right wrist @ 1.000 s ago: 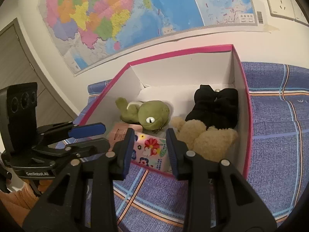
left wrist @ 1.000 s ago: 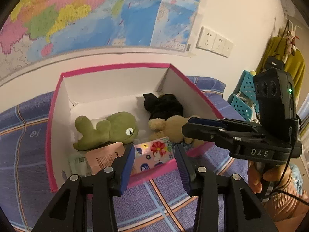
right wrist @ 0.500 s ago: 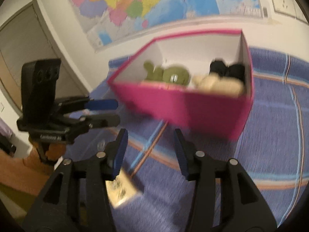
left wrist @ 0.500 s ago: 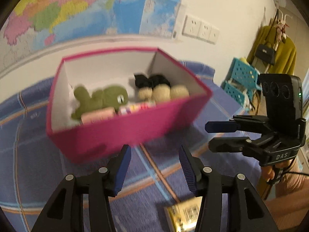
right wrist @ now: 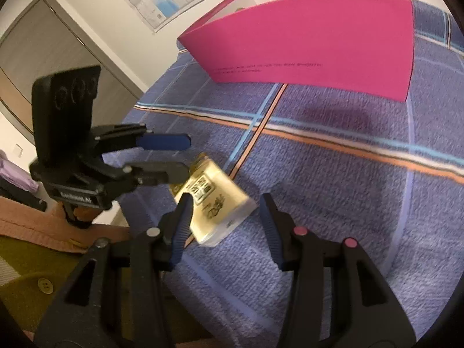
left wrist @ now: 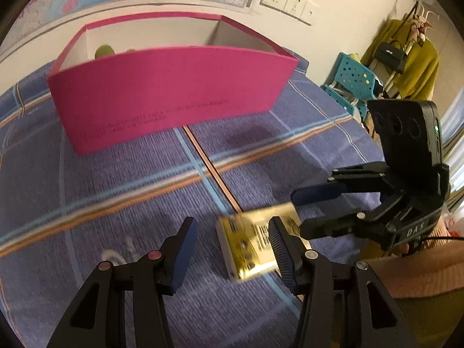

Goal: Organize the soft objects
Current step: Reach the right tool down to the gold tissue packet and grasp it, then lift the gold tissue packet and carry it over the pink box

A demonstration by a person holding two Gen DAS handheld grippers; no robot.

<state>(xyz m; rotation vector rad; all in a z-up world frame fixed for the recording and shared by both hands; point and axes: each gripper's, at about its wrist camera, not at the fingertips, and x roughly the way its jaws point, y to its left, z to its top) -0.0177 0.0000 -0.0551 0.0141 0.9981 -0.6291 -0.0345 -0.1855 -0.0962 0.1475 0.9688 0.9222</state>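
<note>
Left wrist view first: our left gripper is spread wide with nothing in it, its right-hand pad just in front of the gold packet. Our right gripper is equally wide and empty, the packet between its pads. We judge the right should straddle the packet squarely, then close gently. Beyond the packet lies open purple blanket, then the pink box; the blanket's edge is just near of the packet.
</note>
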